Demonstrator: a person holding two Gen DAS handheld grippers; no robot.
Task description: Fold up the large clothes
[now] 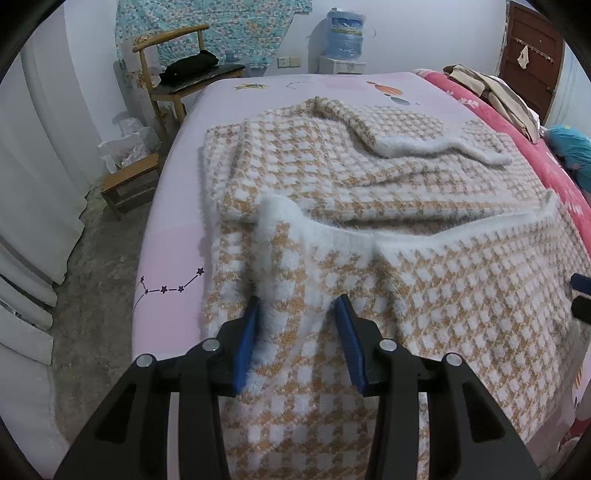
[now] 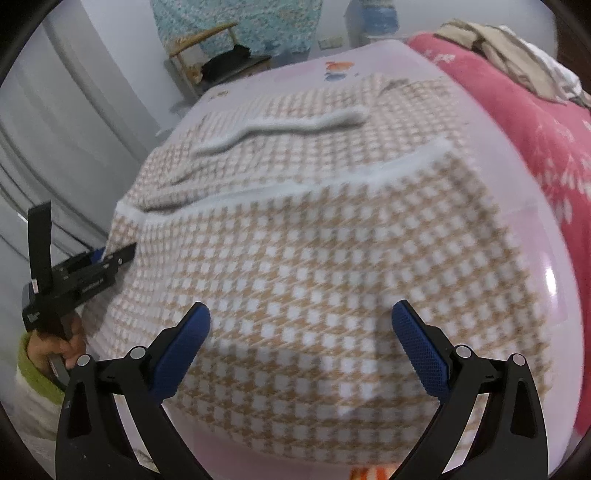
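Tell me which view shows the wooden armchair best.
The left wrist view: the wooden armchair is sharp there, with its curved backrest, seat and a black item on it. The right wrist view shows it smaller and blurred at the top edge.

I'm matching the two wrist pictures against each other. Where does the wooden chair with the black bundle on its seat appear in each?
Left wrist: wooden chair upper left, beyond the bed's far corner.
Right wrist: wooden chair top, left of centre.
Shared landmark: water bottle.
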